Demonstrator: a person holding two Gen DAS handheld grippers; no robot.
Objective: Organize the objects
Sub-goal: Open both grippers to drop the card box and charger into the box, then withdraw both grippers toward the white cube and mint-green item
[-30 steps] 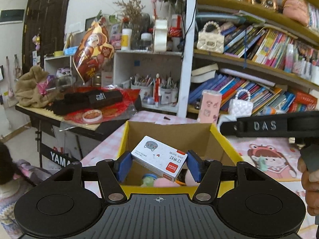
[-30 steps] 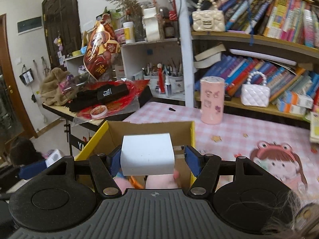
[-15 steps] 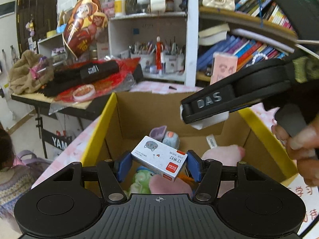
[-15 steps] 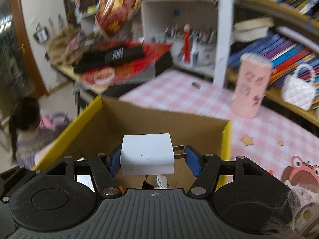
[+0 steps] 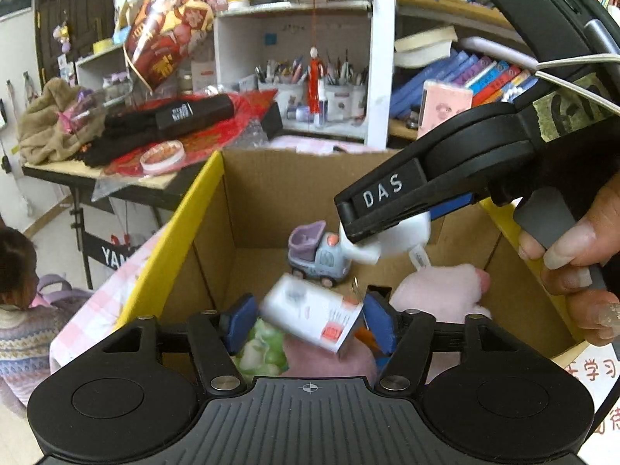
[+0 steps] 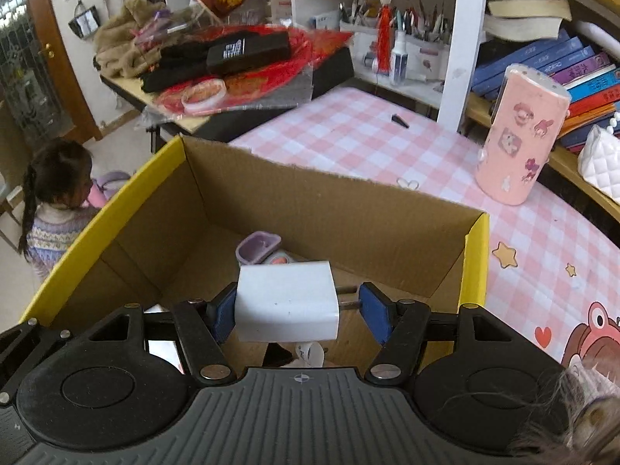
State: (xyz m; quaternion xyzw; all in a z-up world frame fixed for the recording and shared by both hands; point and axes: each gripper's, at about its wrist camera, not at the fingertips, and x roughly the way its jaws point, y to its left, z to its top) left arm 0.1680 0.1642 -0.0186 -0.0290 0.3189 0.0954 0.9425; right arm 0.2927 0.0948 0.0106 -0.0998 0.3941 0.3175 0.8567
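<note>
Two grippers hang over one cardboard box (image 6: pixel 325 201) with yellow rims. Left gripper (image 5: pixel 308 319) looks spread, its small carton (image 5: pixel 314 317) blurred between the pads, perhaps loose. A toy truck (image 5: pixel 316 252) sits by the far wall. Right gripper (image 6: pixel 298 306) pinches a white charger (image 6: pixel 286 302) above bare floor.

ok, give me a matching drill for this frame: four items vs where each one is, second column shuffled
1. toy truck
2. white charger
3. pink canister
4. small white box

A. between the fingers of the left tool
B. upright on the checked tablecloth
C. on the floor of the carton
D. clamped in the right tool

Pairs: 1-C, 2-D, 3-B, 4-A
</note>
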